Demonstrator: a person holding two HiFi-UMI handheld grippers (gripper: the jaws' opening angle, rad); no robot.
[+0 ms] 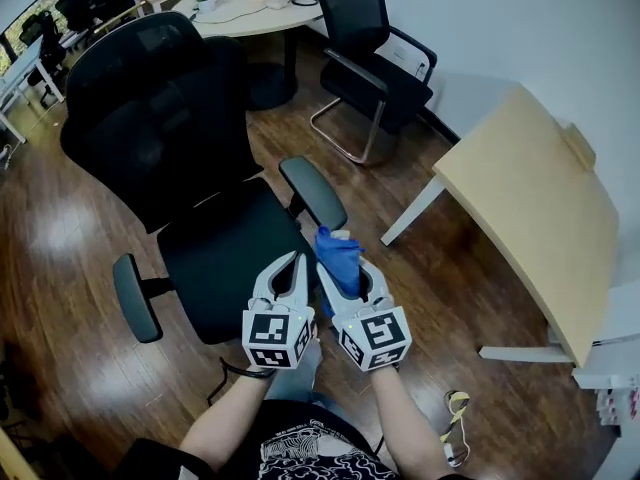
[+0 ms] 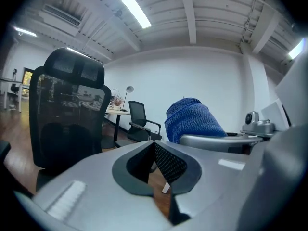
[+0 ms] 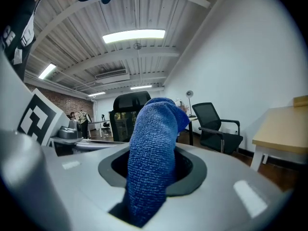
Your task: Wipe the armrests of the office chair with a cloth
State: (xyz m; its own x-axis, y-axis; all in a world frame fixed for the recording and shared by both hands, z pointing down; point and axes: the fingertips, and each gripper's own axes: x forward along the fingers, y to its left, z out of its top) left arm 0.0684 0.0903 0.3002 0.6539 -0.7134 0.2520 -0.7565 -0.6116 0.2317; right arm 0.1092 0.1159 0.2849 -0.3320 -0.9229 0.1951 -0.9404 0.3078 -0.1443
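The black mesh office chair (image 1: 190, 168) stands right in front of me, with its right armrest (image 1: 312, 190) just beyond both grippers and its left armrest (image 1: 133, 296) out to the left. My right gripper (image 1: 345, 253) is shut on a folded blue cloth (image 1: 335, 253), held above the seat's front right corner, a little short of the right armrest. The right gripper view has the cloth (image 3: 154, 148) standing up out of the right gripper (image 3: 153, 167). Beside it, my left gripper (image 1: 293, 260) is shut on nothing. Its pads meet in the left gripper view (image 2: 155, 150), with the cloth (image 2: 192, 119) next to it.
A second black chair (image 1: 375, 63) on a chrome frame stands at the back right. A light wooden table (image 1: 530, 208) fills the right side, and a round-ended desk (image 1: 250, 13) is behind the chair. The floor is dark wood, with a small yellow item (image 1: 455, 408) by my feet.
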